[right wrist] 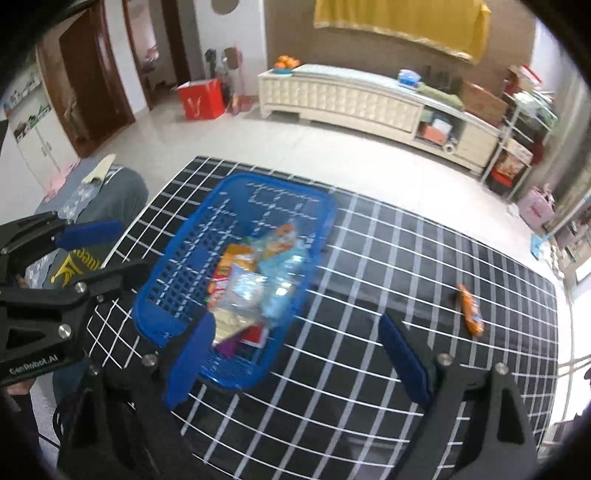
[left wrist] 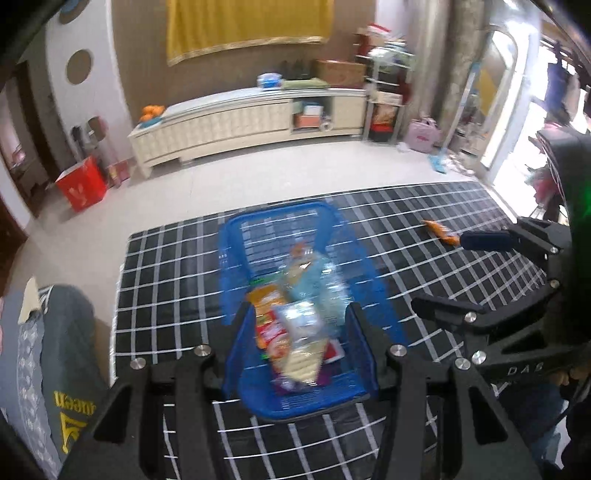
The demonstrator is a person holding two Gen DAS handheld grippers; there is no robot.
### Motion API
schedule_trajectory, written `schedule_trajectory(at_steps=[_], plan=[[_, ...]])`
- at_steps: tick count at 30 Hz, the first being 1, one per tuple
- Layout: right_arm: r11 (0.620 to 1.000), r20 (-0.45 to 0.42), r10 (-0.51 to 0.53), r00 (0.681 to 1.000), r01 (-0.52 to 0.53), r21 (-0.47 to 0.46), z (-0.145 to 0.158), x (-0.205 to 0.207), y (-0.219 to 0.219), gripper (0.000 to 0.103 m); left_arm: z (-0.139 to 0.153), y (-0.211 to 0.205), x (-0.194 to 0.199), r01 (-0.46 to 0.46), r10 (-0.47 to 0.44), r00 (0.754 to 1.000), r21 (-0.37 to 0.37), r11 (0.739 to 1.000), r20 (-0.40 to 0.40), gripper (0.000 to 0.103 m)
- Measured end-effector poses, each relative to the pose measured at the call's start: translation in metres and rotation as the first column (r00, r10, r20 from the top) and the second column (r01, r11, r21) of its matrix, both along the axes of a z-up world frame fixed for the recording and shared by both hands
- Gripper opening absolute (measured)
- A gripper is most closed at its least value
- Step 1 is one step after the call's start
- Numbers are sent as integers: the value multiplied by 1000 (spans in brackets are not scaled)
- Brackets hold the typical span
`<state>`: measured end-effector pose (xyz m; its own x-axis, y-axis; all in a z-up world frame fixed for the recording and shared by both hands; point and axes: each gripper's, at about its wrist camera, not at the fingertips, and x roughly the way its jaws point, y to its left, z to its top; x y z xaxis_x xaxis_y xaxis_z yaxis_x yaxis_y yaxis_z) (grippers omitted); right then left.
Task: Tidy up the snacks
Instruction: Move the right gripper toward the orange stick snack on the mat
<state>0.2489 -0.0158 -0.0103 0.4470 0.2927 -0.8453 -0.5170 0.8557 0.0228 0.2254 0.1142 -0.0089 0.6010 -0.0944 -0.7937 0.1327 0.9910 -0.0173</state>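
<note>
Orange packet [right wrist: 470, 311] beside snack-filled basket [right wrist: 236, 184]

A black tablecloth with a white grid [right wrist: 369, 295] covers the table in a tiled living room. Against the brown wall, a long cream cabinet [left wrist: 236, 122] carries a plate of oranges [left wrist: 151, 112] at one end. A yellow cloth [left wrist: 247, 26] hangs above it. A red box [right wrist: 201, 99] stands on the floor near dark wooden doors [right wrist: 92, 81]; a pink bag [left wrist: 424, 134] sits beside a metal shelf rack [left wrist: 386, 99].
</note>
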Motion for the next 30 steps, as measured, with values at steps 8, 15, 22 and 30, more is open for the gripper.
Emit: schedule_trajectory(at_steps=[8,15,22,30], plan=[[990,31,-141,990,140,21,18,16,-93,92,11,-75,18,77,-77,997,4,997,28,48],[975,13,-221,975,221,-5,11,36,-149,92,6,-141,42,129,-131,991,34,991,42,77],[967,0,-256,967,256,4,-2,56,-184,92,-1,-183,67,131,-133,990,37,991,42,93],[966,-67,-257,964,258,8,-39,77,-203,92,-29,-197,99,73,-74,997,-16,997,-22,102]])
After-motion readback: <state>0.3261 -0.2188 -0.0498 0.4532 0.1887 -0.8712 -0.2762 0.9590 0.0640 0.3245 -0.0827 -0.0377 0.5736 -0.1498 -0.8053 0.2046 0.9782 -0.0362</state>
